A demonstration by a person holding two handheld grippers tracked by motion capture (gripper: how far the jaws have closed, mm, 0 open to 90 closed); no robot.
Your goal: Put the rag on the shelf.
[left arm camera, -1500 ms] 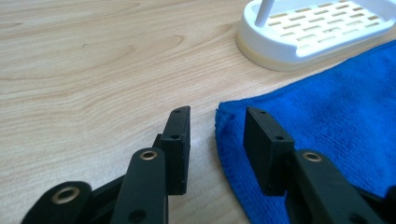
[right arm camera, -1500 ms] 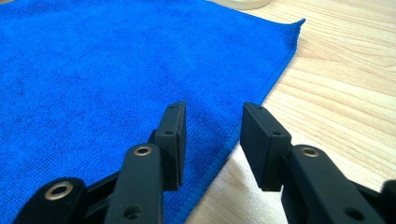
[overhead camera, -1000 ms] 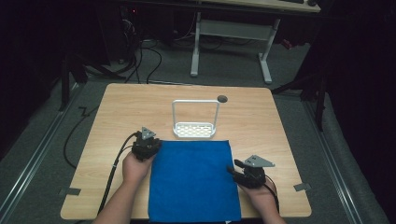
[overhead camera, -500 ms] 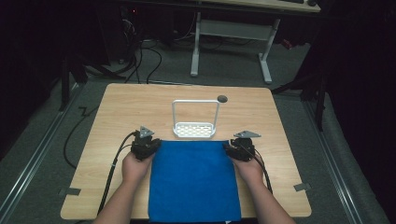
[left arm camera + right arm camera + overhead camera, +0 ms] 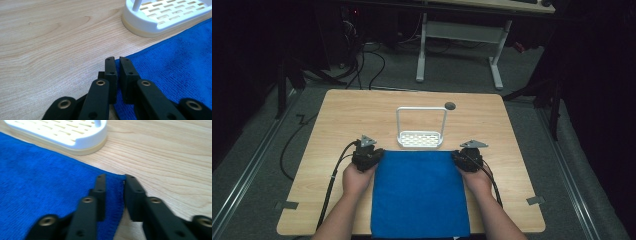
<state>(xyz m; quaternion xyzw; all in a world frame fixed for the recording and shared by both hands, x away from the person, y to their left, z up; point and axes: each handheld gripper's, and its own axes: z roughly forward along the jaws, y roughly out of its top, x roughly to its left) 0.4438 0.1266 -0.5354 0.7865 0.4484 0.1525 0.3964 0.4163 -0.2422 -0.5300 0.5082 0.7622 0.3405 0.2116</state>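
A cloth [image 5: 419, 195] lies flat on the surface [image 5: 337, 120], on the person's side, and its near edge reaches the near edge of the surface. Behind the cloth, just beside its far edge, stands a small rack [image 5: 421, 130] near the middle of the surface. Behind the rack and a little to the right is a round hole [image 5: 450, 105] in the surface. The left claw [image 5: 371, 156] is at the far left corner of the cloth, and the right claw [image 5: 463, 157] is at the far right corner. Beyond the surface, on the floor, stands a desk frame [image 5: 459, 35].
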